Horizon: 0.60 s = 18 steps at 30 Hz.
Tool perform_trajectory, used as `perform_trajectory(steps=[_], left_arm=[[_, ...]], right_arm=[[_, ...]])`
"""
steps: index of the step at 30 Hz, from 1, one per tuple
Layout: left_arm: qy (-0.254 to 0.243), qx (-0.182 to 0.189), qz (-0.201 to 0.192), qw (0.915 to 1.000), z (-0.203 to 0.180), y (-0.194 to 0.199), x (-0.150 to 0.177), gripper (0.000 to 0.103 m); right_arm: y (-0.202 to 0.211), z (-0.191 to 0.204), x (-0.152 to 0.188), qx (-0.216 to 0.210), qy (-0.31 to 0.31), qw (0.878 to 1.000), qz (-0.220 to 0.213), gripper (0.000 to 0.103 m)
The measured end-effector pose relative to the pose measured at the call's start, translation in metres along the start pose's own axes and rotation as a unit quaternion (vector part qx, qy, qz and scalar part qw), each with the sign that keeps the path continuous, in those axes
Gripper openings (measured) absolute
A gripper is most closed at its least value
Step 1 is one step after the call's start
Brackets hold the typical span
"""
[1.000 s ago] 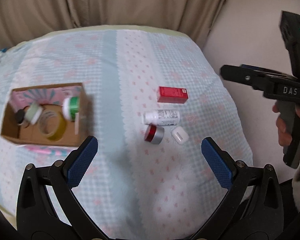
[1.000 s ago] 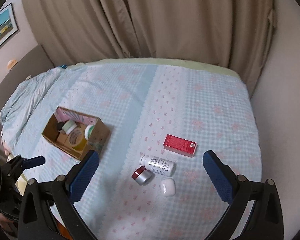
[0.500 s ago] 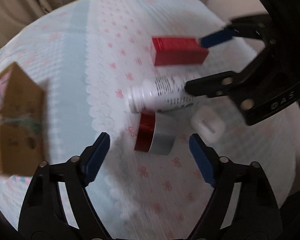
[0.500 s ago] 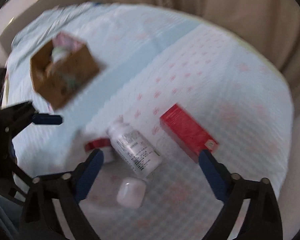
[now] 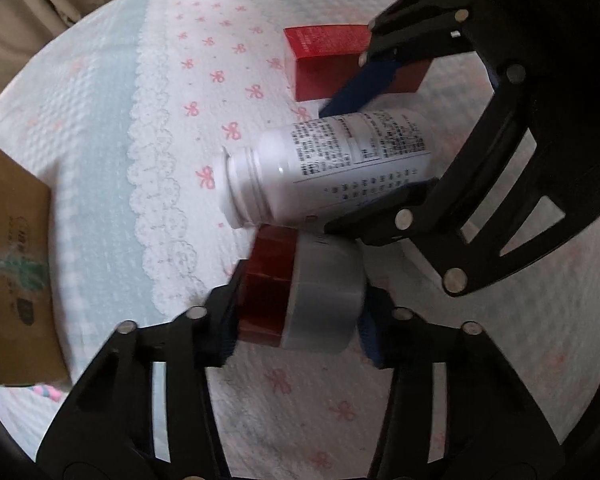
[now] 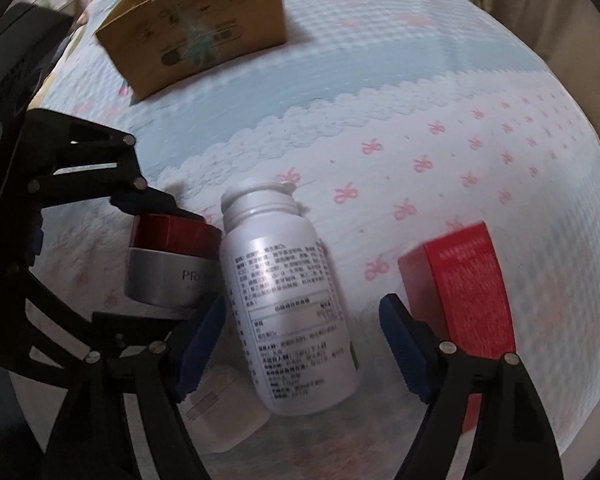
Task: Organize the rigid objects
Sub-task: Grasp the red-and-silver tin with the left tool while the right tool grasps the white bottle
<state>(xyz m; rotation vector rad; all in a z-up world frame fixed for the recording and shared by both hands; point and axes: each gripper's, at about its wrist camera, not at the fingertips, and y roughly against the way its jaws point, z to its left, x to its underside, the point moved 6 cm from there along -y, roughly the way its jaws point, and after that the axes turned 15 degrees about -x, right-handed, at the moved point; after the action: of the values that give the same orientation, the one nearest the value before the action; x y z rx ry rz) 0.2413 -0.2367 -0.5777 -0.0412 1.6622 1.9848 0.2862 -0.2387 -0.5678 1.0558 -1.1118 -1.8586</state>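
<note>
Left gripper: pads on either side of the red-lidded silver jar, pressed against its lid and base; jar lies on its side on the bedspread.
Right gripper: jaws spread wide around the white bottle, pads not touching it.
White bottle: lying flat, cap end pointing away from the right gripper, body touching the jar.
White earbud case: just beside the bottle's base, near the right gripper's left finger.
Red carton: on the bedspread beside the bottle, outside the right finger.
Cardboard box: farther off, well apart.
</note>
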Motion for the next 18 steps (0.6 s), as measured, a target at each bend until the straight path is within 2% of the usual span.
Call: perform_trajectory(steps=[2, 4, 8, 12, 18], left_arm=[[0.001, 0.005, 0.002, 1.0, 0.002, 0.0, 0.0, 0.041], [-0.001, 0.004, 0.005, 1.0, 0.003, 0.001, -0.001, 0.04], [0.001, 0.004, 0.006, 1.0, 0.006, 0.005, -0.003, 0.04], [0.005, 0.006, -0.001, 1.0, 0.013, 0.013, -0.006, 0.04], [0.013, 0.005, -0.023, 0.9996, 0.029, 0.05, -0.002, 0.04]], right_arm=[[-0.007, 0.005, -0.002, -0.006, 0.011, 1.0, 0.011, 0.054], [-0.013, 0.005, -0.004, 0.006, 0.017, 1.0, 0.016, 0.052], [-0.011, 0.008, -0.004, 0.011, -0.004, 1.0, 0.005, 0.051], [-0.003, 0.01, -0.003, -0.002, -0.05, 0.999, -0.018, 0.05], [0.022, 0.015, -0.009, 0.006, -0.112, 0.992, -0.061, 0.05]])
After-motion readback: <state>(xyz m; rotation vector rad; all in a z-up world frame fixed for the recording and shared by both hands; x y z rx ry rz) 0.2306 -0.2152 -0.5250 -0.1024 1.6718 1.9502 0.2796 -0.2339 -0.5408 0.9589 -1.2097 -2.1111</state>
